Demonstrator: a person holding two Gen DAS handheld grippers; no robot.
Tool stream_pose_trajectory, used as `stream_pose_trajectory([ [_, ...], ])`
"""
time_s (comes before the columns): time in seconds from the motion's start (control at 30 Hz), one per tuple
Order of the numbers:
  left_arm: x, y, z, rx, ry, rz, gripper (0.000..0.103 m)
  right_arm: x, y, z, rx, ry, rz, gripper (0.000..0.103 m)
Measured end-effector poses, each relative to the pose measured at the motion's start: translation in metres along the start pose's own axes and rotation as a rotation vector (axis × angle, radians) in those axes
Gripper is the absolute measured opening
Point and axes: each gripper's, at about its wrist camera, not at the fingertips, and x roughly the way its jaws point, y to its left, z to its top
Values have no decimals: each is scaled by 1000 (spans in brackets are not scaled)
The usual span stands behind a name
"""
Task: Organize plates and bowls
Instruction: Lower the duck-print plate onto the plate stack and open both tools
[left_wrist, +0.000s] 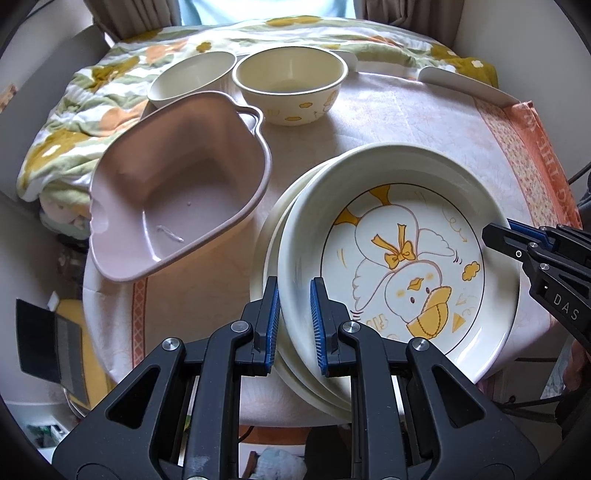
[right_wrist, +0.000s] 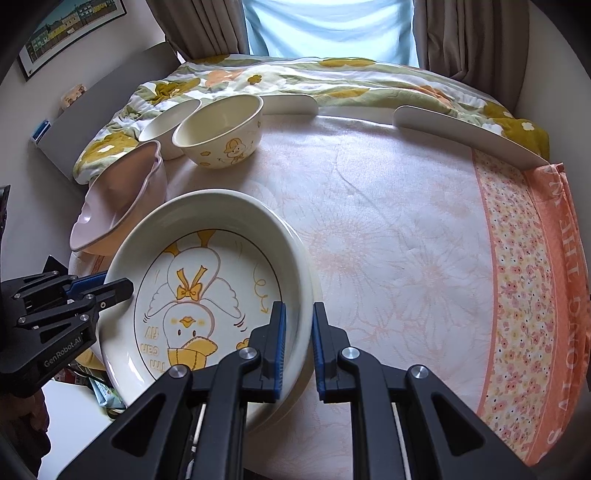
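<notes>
A cream plate with a yellow duck drawing (left_wrist: 388, 236) (right_wrist: 192, 273) sits on top of a plain cream plate (left_wrist: 271, 243) near the table's front edge. My left gripper (left_wrist: 294, 286) (right_wrist: 118, 286) is shut on the duck plate's left rim, one finger inside and one outside. On the opposite rim, my right gripper (right_wrist: 298, 308) (left_wrist: 496, 232) is shut in the same way. The duck plate looks slightly tilted; I cannot tell whether it touches the plate below. At the back left stand a duck-patterned bowl (left_wrist: 290, 86) (right_wrist: 219, 136) and a plain bowl (left_wrist: 192, 79) (right_wrist: 168, 123).
A pink plastic basin (left_wrist: 177, 192) (right_wrist: 118, 206) stands left of the plates, in front of the bowls. A flowered quilt (left_wrist: 92, 110) (right_wrist: 332, 81) lies behind the table. White rails (right_wrist: 461, 129) edge the table's far side. The tablecloth (right_wrist: 406, 240) has an orange border on the right.
</notes>
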Motion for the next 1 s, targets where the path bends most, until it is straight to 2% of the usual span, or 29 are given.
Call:
stream_pose_trajectory([
  [0.4,-2,3,1,-6,8,-13,15,-1,3,-3,-30,-23,-11,13],
  [0.57,-4,0,0,15,-4,28,15,0,4,-3,-48,-29,-16,13],
  [0.67,-3,0,-1,20,-5,27,15,0,6,-4,-54,-31,-14,13],
  [1.0,-13,9,1,-14,-14,-19,15,-11,2,0,-32,-53,7,13],
])
